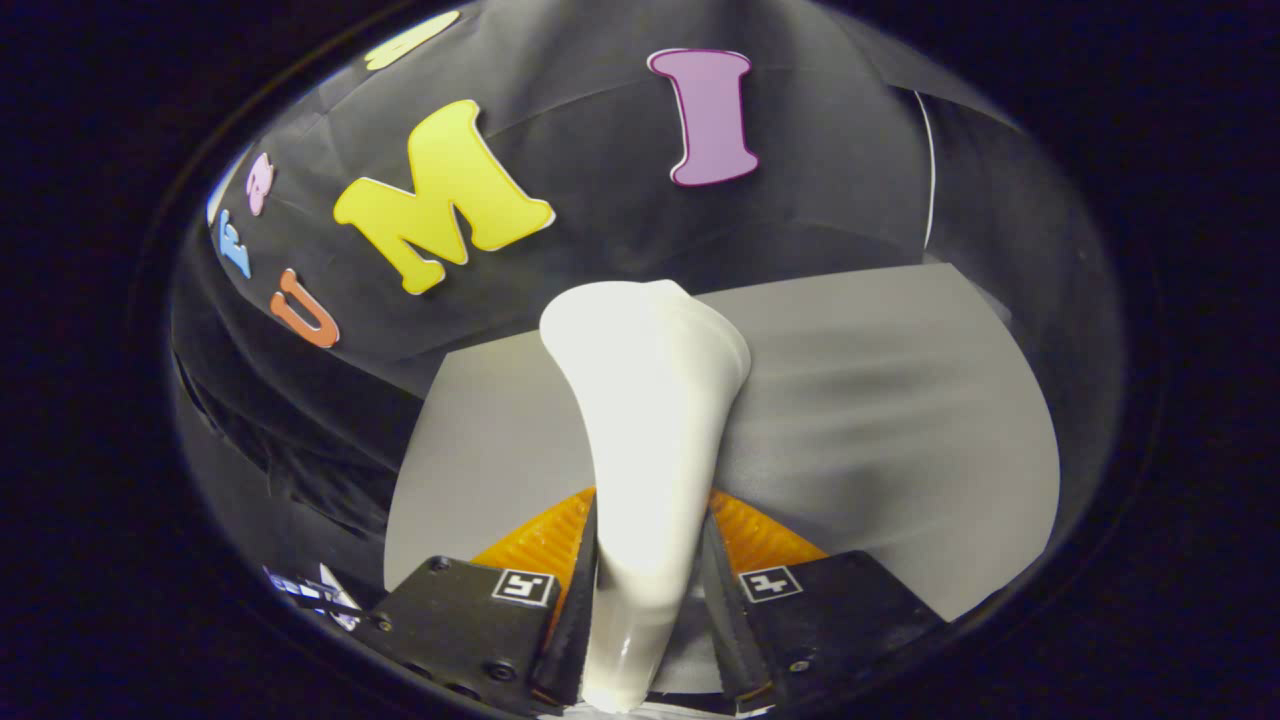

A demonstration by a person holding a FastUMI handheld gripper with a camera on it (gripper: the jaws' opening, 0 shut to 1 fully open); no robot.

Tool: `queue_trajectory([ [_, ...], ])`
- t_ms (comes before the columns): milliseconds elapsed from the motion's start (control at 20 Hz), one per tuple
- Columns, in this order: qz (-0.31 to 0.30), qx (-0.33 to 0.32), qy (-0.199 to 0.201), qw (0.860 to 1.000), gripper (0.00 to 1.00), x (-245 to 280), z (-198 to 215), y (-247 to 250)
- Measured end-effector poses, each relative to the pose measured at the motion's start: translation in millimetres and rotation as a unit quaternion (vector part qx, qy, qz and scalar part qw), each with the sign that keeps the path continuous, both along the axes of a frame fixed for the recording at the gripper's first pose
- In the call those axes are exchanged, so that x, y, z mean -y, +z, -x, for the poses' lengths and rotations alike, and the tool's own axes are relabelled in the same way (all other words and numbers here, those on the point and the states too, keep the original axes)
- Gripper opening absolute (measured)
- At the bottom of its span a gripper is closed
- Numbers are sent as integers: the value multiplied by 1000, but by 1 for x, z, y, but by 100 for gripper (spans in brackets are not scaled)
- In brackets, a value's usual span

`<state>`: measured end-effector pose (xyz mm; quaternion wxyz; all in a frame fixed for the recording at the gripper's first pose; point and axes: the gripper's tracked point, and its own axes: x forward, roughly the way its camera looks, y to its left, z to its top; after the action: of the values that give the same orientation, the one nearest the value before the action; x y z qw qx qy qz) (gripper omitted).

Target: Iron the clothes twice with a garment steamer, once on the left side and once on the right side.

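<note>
Steamer held over the grey garment.
The gripper [648, 590] clamps both fingers on the white garment steamer's [650, 420] handle; its head reaches ahead of them, above the grey cloth [880, 420] spread beyond.

The single fisheye camera rides on the claw [648, 600] and looks forward along its two fingers, which close against the white garment steamer [645, 420] held between them at very close range. The lens faces the grey garment [880, 420] just beyond the steamer's head, seen near and tilted, with the booth's black cloth wall [600, 230] farther behind.
</note>
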<state>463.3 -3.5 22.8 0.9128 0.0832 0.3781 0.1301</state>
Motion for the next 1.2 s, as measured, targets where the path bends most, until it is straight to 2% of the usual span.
queue_trajectory([
  [100,-20,-10,-11,1000,50,-1,1,-1],
  [150,-26,-16,-15,999,49,-1,3,-2],
  [500,-49,3,18,999,39,-9,9,7],
  [700,-46,80,12,996,36,-12,24,39],
  [850,-35,152,13,988,36,-27,54,71],
  [1000,-18,228,0,974,36,-42,95,112],
  [1200,12,318,-19,948,36,-76,155,172],
])
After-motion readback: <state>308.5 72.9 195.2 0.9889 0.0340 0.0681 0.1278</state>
